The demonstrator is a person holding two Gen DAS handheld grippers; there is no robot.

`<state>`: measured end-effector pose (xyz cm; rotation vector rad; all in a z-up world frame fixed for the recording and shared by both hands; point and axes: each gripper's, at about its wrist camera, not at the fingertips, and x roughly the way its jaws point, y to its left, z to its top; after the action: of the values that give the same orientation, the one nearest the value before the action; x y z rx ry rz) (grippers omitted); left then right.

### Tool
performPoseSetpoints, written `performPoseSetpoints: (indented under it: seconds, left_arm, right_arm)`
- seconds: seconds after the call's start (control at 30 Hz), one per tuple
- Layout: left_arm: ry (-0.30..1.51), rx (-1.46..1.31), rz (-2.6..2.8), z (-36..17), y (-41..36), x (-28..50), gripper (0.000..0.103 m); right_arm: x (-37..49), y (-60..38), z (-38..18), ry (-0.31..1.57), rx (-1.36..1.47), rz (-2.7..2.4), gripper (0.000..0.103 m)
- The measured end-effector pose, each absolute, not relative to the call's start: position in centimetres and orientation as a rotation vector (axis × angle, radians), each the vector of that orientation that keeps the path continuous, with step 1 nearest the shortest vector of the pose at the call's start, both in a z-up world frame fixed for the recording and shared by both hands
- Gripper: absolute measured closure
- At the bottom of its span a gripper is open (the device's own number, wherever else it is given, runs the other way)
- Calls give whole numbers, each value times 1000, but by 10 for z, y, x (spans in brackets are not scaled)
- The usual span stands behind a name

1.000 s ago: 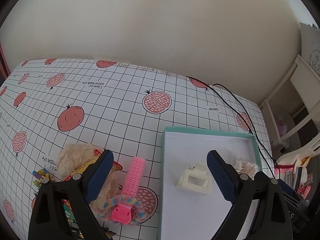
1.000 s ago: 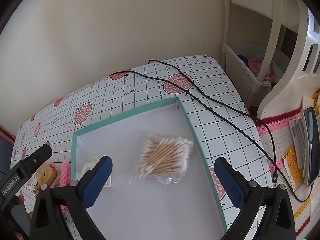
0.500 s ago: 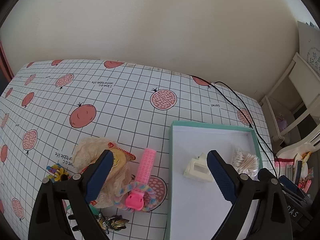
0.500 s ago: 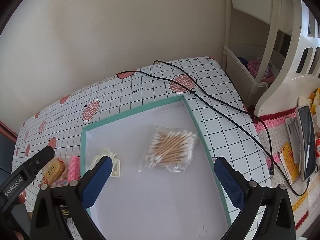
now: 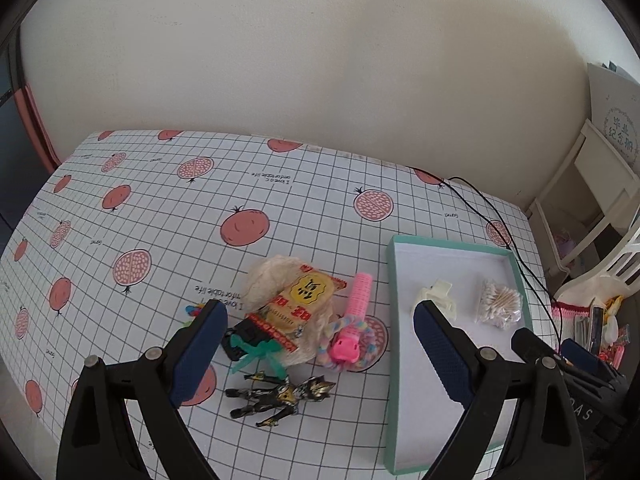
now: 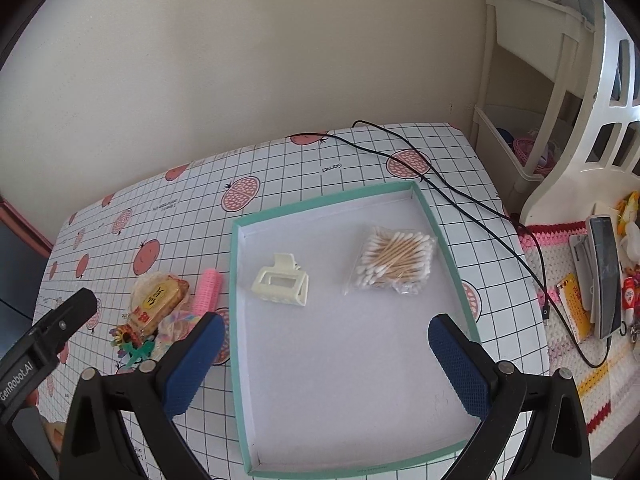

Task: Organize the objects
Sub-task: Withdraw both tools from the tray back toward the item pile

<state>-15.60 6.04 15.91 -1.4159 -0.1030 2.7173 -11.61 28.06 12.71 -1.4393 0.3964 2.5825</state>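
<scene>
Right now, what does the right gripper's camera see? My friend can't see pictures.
A teal-rimmed tray holds a cream claw hair clip and a bag of cotton swabs. The open right gripper hovers over it; small toys and a pink hair roller lie beside it.

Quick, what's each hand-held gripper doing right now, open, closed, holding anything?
Left hand-held gripper: open, holding nothing.
Right hand-held gripper: open, holding nothing.

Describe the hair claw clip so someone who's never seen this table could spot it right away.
Find the shallow teal-rimmed tray with a white floor on the pomegranate-print tablecloth. Only two things lie inside it: toward its left side sits the cream hair claw clip, with a bag of cotton swabs to its right. The clip is the solid, boxy plastic piece with a rectangular cutout.
</scene>
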Motion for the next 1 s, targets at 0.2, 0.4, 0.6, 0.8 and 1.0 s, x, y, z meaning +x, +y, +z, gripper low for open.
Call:
performPoseSetpoints:
  seconds: [0.2, 0.4, 0.6, 0.8, 1.0]
  left_arm:
    - [-152, -1479, 2739, 146, 22, -141, 8]
    - [-217, -1525, 2750, 136, -11, -133, 8]
    - [-261, -1565, 2761, 130, -37, -131, 8]
    - [-281, -1636, 2772, 115, -64, -138, 8]
    - [-275, -1701, 2767, 98, -82, -143, 8]
  right_arm:
    - [-106, 245, 122, 339, -1506, 2607, 0]
    - [-104, 219, 112, 358, -1569, 2612, 0]
    - [-109, 190, 103, 377, -1609, 2616, 0]
    - [-118, 165, 87, 400, -1665, 2614, 0]
    - [-126, 145, 73, 415, -1712, 2610, 0]
